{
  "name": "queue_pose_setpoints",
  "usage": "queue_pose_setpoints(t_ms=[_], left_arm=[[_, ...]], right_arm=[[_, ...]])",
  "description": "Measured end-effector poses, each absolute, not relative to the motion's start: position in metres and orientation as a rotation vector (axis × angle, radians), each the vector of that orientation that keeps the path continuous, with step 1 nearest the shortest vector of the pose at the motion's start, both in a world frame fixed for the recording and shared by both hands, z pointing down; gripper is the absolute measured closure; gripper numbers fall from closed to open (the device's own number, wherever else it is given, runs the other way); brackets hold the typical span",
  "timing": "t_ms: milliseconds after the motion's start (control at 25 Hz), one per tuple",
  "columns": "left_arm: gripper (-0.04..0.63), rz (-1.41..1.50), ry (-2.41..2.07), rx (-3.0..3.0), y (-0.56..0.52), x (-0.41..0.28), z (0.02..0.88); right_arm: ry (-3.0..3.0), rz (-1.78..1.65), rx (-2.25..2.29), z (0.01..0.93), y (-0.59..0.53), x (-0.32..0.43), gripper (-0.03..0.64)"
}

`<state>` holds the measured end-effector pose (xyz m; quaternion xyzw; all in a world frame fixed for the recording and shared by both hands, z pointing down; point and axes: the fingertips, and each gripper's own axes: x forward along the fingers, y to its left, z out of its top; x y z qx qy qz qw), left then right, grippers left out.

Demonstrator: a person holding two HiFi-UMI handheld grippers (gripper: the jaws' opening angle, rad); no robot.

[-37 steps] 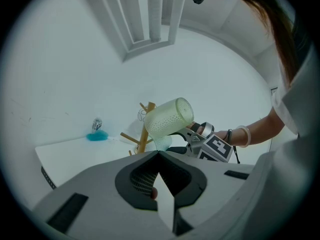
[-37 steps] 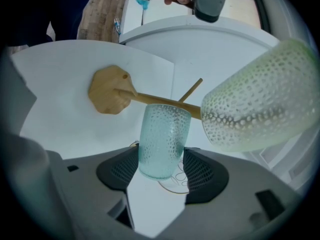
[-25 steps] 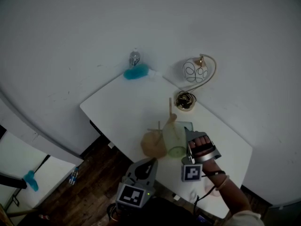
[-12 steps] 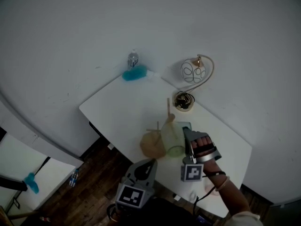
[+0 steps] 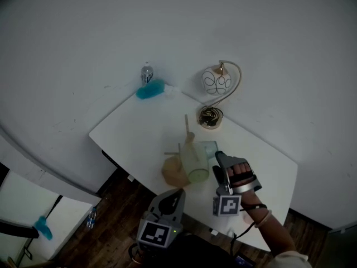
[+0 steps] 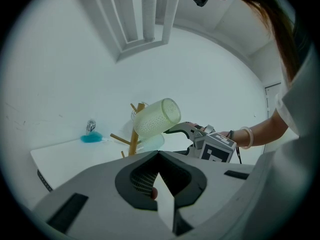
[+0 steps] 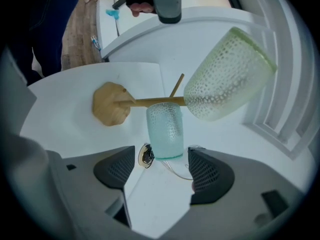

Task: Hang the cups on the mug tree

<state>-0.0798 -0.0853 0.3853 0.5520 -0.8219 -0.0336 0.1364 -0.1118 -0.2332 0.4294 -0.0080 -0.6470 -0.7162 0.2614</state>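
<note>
Head view: white surface (image 5: 139, 127) with a wooden tree (image 5: 186, 128) near its middle, standing on a roundish wooden base (image 5: 170, 172). Two cups hang on the tree. The green cup (image 5: 192, 161) is pale yellow-green and see-through, its wall covered in small dimples. It lies tilted on its side on the near side of the pole. The blue cup (image 5: 208, 148) is pale blue-green and see-through with the same dimpled wall. It hangs on the tree's right side, just beside the green cup.

Right gripper view: blue cup (image 7: 165, 130) hangs below the pole (image 7: 150, 102), rim toward the camera. The green cup (image 7: 227, 81) is larger in frame, up and to the right, slanted. No handle can be made out on either cup. Right gripper (image 7: 162, 164) fingers (image 7: 117, 171) are spread wide and have just been opening. The blue cup's rim sits in line with the gap just past the tips, and the pads are off it.

Left gripper view: left gripper (image 6: 160, 156) fingers are pressed together with nothing between them. It is held at the near edge, well apart from the tree (image 6: 134, 129). The green cup (image 6: 156, 118) sits high on the tree, the blue cup (image 6: 150, 143) lower behind it, and the right gripper (image 6: 186, 129) is just right of them.

At the far side of the surface are a lamp (image 5: 216, 82) and a can (image 5: 146, 72).
</note>
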Motion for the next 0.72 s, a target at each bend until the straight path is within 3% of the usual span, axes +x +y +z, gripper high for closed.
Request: queue_pose_setpoints(t_ms=[280, 720], left_arm=[[0.595, -0.081, -2.373, 1.632, -0.094, -0.06, 0.379], [0.595, -0.047, -2.337, 1.707, -0.12, -0.015, 0.368]], right_arm=[[-1.88, -1.847, 0.032, 0.42, -0.231, -0.091, 0.291], [-2.18, -1.542, 0.217, 0.4, -0.233, -0.044, 0.408]])
